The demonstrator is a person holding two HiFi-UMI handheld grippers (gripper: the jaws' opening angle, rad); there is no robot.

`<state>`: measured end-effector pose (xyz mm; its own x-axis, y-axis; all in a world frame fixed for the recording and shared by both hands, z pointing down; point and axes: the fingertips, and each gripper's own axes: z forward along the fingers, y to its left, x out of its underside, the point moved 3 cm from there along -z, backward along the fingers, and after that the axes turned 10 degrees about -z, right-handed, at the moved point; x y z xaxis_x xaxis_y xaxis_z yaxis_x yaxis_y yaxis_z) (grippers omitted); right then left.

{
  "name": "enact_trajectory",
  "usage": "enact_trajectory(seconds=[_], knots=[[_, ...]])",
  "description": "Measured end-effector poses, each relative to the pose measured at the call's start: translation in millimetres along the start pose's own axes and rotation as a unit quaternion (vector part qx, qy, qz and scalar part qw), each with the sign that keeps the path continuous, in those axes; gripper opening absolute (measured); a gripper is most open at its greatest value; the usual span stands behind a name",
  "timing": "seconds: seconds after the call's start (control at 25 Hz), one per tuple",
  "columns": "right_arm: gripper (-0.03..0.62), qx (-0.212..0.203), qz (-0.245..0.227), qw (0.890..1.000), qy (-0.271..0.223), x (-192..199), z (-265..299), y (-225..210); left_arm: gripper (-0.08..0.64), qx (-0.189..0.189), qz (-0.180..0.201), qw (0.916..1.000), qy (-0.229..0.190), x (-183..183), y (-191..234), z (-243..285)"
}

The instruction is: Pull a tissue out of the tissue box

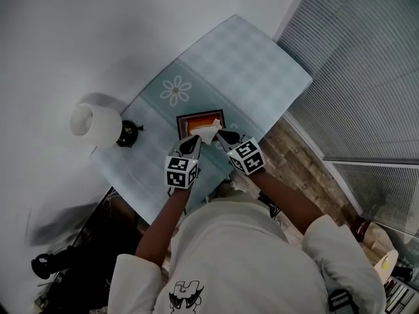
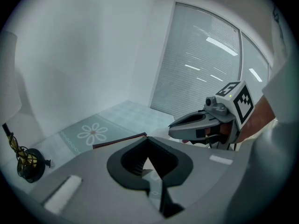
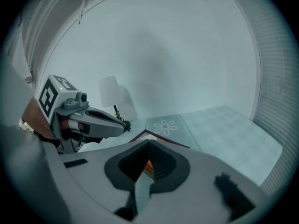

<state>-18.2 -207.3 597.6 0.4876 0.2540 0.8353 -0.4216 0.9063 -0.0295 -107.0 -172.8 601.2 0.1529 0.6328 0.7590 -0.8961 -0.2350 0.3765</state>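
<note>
Between left gripper (image 1: 194, 140) and right gripper (image 1: 222, 135) hangs the pinched tissue (image 1: 207, 133).

Place: I took it for a home room.
Evidence: I saw flowered tablecloth (image 1: 262, 70), shaded lamp (image 1: 95, 124), window blinds (image 1: 366, 64), wood floor (image 1: 296, 157).

A table (image 1: 262, 64) stands in a corner, with a wall (image 1: 98, 31) to its left and window blinds (image 1: 366, 57) to its right, and floor boards (image 1: 298, 159) run between the table and the blinds. On the table a tissue box (image 1: 196, 118) sits near the front edge, a flower pattern (image 1: 175, 90) just behind it and a lamp (image 1: 95, 124) at the table's left corner. The left gripper (image 1: 194, 141) and right gripper (image 1: 221, 135) are side by side in front of the box, with a tissue (image 1: 206, 133) between their tips
</note>
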Motion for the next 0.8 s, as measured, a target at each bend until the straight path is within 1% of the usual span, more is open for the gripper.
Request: enact_trajectory(seconds=[0.16, 0.4, 0.52, 0.64, 0.72, 0.8], knots=[[0.015, 0.011, 0.005, 1.0, -0.016, -12, -20, 5, 0.006, -0.005, -0.003, 0.9999, -0.011, 1, -3, -13], [0.015, 0.021, -0.011, 0.999, -0.035, -28, -47, 18, 0.006, 0.001, -0.004, 0.9995, -0.03, -1, -17, -36], [0.015, 0.022, 0.01, 0.998, -0.049, -35, -62, 25, 0.006, 0.013, -0.014, 0.9988, -0.045, -2, -25, -51], [0.015, 0.022, 0.036, 0.997, -0.064, -41, -76, 32, 0.006, 0.021, -0.015, 0.9985, -0.047, 1, -31, -64], [0.015, 0.024, 0.035, 0.996, -0.073, -45, -84, 37, 0.006, 0.026, -0.016, 0.9983, -0.05, 0, -37, -71], [0.015, 0.026, 0.02, 0.996, -0.081, -50, -93, 43, 0.006, 0.034, -0.023, 0.9976, -0.057, -3, -45, -78]])
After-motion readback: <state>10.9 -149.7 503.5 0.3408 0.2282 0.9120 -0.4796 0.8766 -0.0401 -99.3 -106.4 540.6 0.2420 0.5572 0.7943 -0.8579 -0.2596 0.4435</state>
